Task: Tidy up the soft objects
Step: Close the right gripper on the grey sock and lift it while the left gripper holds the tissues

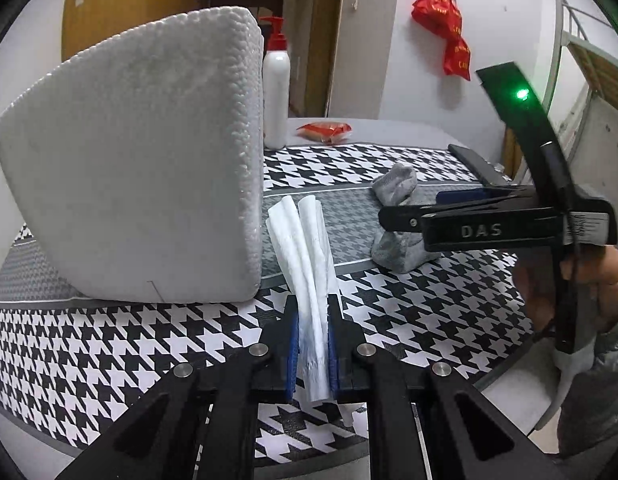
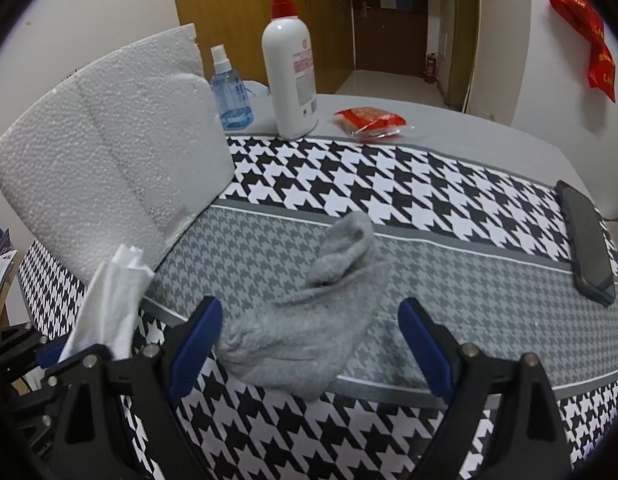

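My left gripper (image 1: 313, 312) is shut on a rolled white tissue (image 1: 305, 252) and holds it above the houndstooth cloth, next to the white foam box (image 1: 141, 160). The tissue also shows at the lower left of the right wrist view (image 2: 109, 304). My right gripper (image 2: 309, 316) is open, its blue-padded fingers on either side of a crumpled grey sock (image 2: 309, 320) lying on the cloth. In the left wrist view the right gripper (image 1: 413, 216) hovers over the sock (image 1: 397, 220).
The foam box (image 2: 109, 160) stands at the left. A white pump bottle (image 2: 291, 64), a blue spray bottle (image 2: 229, 92) and a red packet (image 2: 369, 120) sit at the table's back. A dark phone (image 2: 587, 240) lies at the right edge of the cloth (image 2: 429, 184).
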### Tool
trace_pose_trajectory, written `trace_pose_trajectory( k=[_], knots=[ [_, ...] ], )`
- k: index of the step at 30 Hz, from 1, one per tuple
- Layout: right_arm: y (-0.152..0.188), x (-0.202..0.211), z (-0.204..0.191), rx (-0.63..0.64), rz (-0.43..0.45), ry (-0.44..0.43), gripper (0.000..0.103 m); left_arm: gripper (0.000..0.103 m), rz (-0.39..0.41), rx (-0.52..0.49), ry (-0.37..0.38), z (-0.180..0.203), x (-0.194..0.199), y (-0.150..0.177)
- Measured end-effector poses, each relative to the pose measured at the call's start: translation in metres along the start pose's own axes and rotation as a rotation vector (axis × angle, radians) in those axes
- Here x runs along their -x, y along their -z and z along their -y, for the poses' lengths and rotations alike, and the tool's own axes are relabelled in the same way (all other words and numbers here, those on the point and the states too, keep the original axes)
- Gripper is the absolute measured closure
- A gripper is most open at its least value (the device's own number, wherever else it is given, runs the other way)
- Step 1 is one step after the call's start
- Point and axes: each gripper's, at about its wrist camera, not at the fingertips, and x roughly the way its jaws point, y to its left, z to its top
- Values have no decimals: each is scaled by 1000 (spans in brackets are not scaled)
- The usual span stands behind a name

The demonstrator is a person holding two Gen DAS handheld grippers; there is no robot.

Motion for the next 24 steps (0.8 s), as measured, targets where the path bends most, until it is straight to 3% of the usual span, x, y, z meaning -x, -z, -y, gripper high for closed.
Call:
trace_pose_trajectory(
  k=[3,7,10,13,16,24],
  knots=[
    [1,-5,0,5,-14,3,14,90,5,2,8,-2,4,2],
    [2,-10,2,2,-38,5,38,90,10,7,17,-7,11,5],
    [1,-10,2,-6,-35,11,50,90,8,8,24,-8,14,7],
    [0,-10,1,-5,-37,23,73,90,18,5,31,-6,18,6],
    [2,-8,1,-12,-32,30,86,90,30,-1,36,-5,22,5],
    [9,30,3,-52,41,4,88,90,55,-17,39,-5,38,3]
  ],
)
